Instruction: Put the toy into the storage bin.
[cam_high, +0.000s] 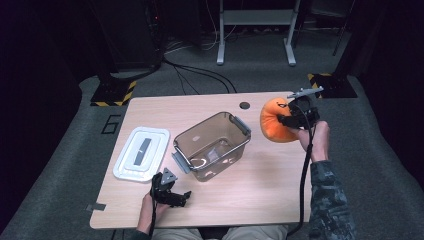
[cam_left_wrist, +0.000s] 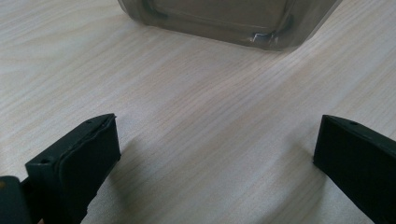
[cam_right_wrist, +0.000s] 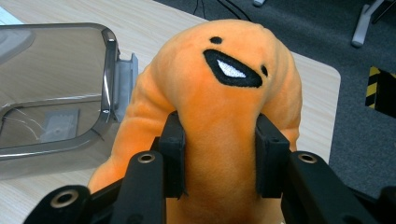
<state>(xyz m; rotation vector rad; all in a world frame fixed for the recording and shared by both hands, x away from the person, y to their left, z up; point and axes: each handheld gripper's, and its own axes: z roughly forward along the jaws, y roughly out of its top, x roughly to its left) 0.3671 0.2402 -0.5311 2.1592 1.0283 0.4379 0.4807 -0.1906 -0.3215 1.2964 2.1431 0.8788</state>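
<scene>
Orange plush toy, black mouth; smoky clear container; white lid; pale wood table.

We look down from high on table; gripper views sit low, close; all share clear box.

A white lid lies flat just left of the clear container (open) on the wooden table

Black tongs with grey three-cornered plates, trailing black cables; camouflage sleeve.
</scene>
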